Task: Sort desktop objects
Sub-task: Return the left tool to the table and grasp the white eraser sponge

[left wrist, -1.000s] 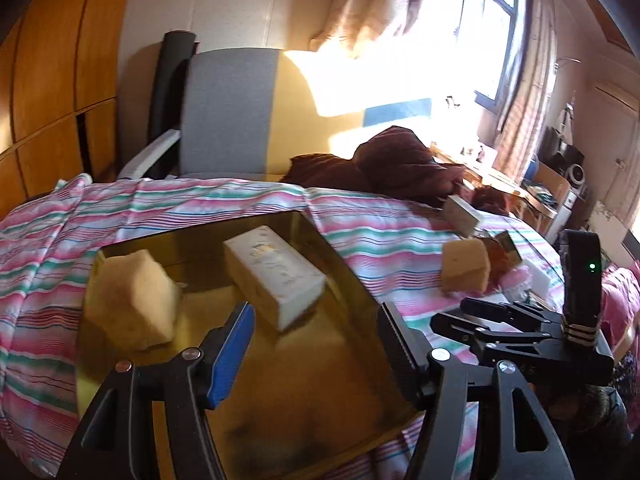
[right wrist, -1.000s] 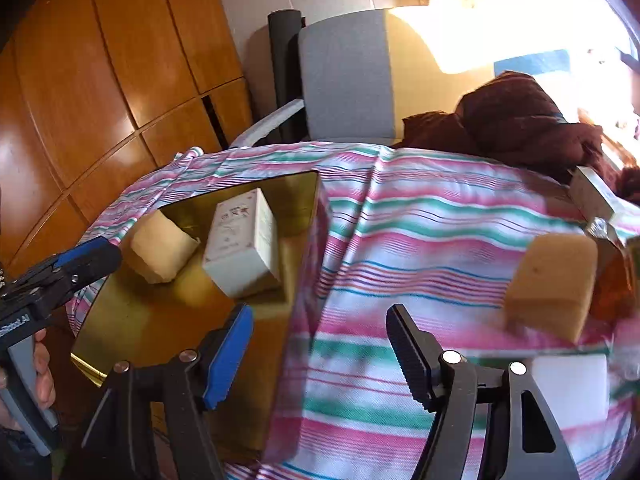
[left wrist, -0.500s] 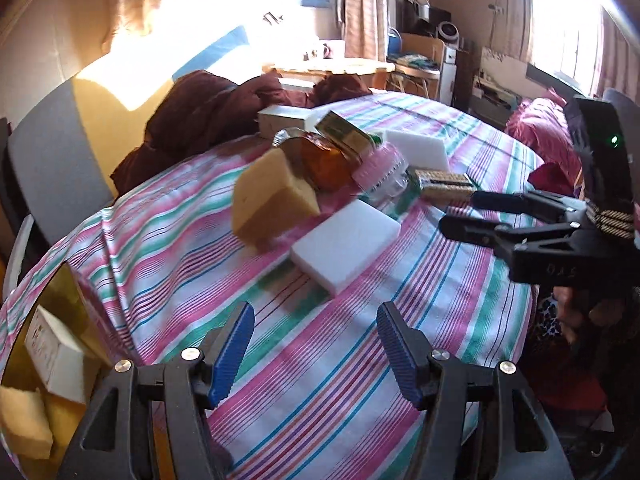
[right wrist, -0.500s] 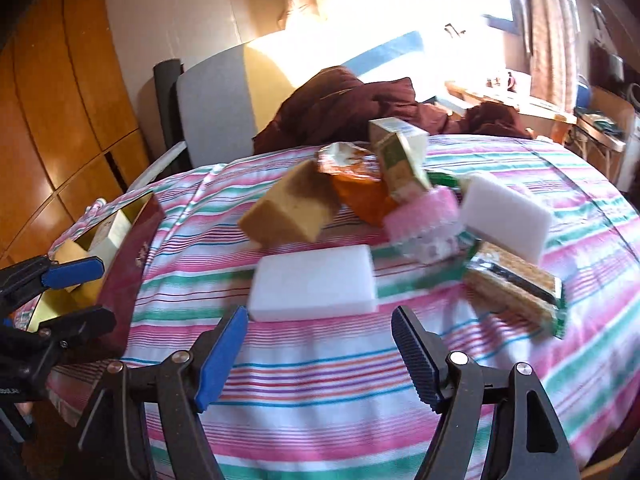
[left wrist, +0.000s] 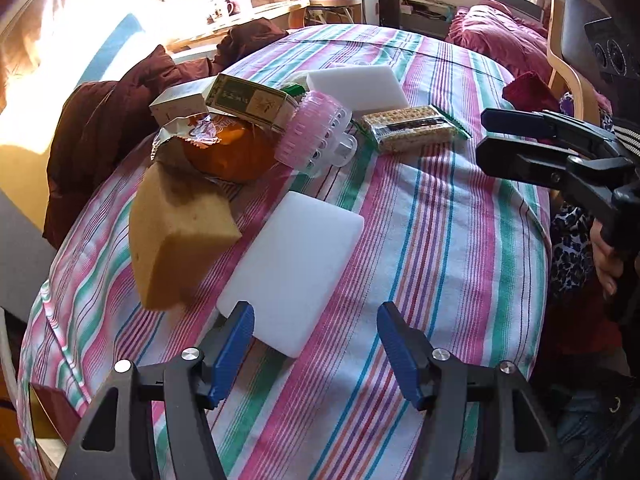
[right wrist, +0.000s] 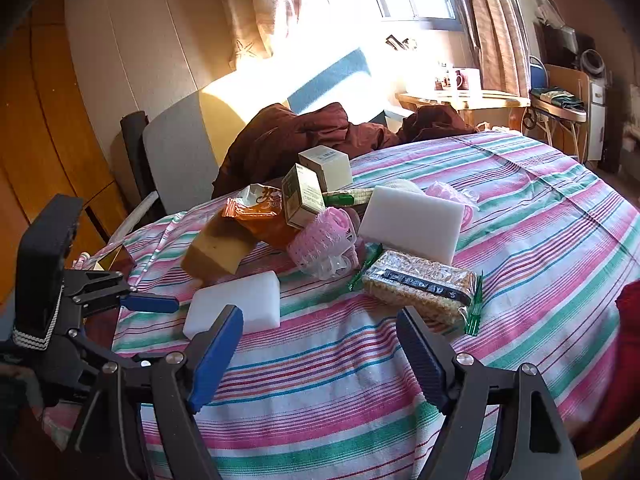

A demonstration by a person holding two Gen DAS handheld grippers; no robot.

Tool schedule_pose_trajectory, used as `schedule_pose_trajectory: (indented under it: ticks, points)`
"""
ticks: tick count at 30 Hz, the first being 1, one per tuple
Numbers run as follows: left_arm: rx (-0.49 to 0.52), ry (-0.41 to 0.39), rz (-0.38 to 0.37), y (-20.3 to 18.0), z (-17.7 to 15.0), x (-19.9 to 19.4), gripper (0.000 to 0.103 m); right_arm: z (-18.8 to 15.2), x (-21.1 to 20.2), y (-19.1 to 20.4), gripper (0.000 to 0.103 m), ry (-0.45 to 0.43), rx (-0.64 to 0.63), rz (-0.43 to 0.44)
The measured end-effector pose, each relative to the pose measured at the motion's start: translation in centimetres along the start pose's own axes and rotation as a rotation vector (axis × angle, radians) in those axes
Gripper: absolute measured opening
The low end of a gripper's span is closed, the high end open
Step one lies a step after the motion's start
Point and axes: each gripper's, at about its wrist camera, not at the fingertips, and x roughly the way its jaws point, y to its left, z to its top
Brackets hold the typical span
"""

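Observation:
A pile lies on the striped tablecloth [left wrist: 440, 240]: a yellow sponge [left wrist: 176, 232], a white foam block [left wrist: 296, 268], an orange snack bag [left wrist: 224, 148], a green-printed box [left wrist: 252, 100], a pink plastic item [left wrist: 312, 136], a cracker pack [left wrist: 412, 128] and a second white block [left wrist: 360, 84]. My left gripper [left wrist: 316, 344] is open and empty, just before the near white block. My right gripper [right wrist: 320, 356] is open and empty, in front of the near white block [right wrist: 236, 304] and the cracker pack [right wrist: 420, 288]. The gold tray's corner [right wrist: 110, 258] shows at the left.
A grey chair [right wrist: 176, 152] with a dark red garment [right wrist: 304, 136] stands behind the table. A side table with mugs [right wrist: 464, 80] is by the window. A pink cushion [left wrist: 504, 36] lies beyond the table's far edge.
Both grippers have swung away from the gold tray to the pile. The left one has moved closer to the near white block. Both stay open.

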Motion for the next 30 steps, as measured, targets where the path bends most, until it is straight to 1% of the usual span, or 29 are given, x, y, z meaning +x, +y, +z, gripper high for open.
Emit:
schedule_pose_trajectory:
  ticks: [6, 15, 20, 22, 24, 26, 28, 30]
  points:
    - [0.047, 0.023, -0.012, 1.0, 0.7, 0.7, 0.065, -0.2, -0.1, -1.3, 0.081, -0.005, 0.032, 0.003]
    - [0.140, 0.069, -0.059, 1.5, 2.0, 2.0, 0.065, 0.0, 0.2, -2.9, 0.082, -0.011, 0.071, 0.016]
    - [0.211, 0.097, -0.085, 1.2, 1.7, 2.1, 0.065, -0.1, 0.4, -3.9, 0.083, -0.002, 0.089, 0.018]
    - [0.233, 0.104, -0.079, 1.2, 1.6, 2.2, 0.066, -0.2, 0.5, -4.2, 0.085, 0.000, 0.091, 0.022]
    - [0.235, 0.105, -0.074, 1.5, 1.6, 2.1, 0.066, -0.2, 0.5, -4.3, 0.086, 0.000, 0.086, 0.030]
    - [0.229, 0.088, -0.076, 2.0, 1.8, 1.5, 0.066, -0.2, 0.4, -4.4, 0.088, -0.001, 0.079, 0.041]
    - [0.214, 0.063, -0.105, 2.5, 1.9, 0.8, 0.066, -0.3, 0.4, -4.3, 0.089, 0.001, 0.069, 0.054]
    - [0.223, 0.073, -0.121, 2.8, 1.8, 0.7, 0.068, -0.4, 0.6, -4.2, 0.090, 0.007, 0.059, 0.058]
